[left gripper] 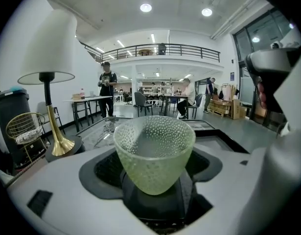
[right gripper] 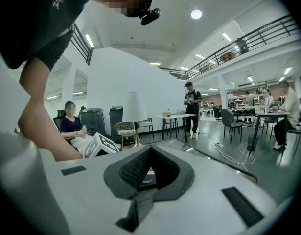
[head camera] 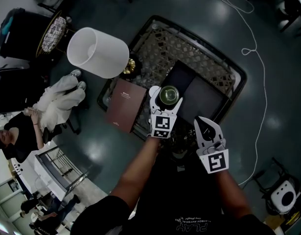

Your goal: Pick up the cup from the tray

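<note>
Left claw pinches the dimpled green cup low on its tapered wall; it looks light, stiff, slippery and probably breakable. Right claw is pressed together, empty.

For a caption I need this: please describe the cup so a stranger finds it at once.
Find the black-rimmed lattice table beside the white lamp. Over its dark tray, the left hand-held gripper grips the cup: the only pale green, dimpled glass thing there.

the person's shirt reads "play", seen upside down.
</note>
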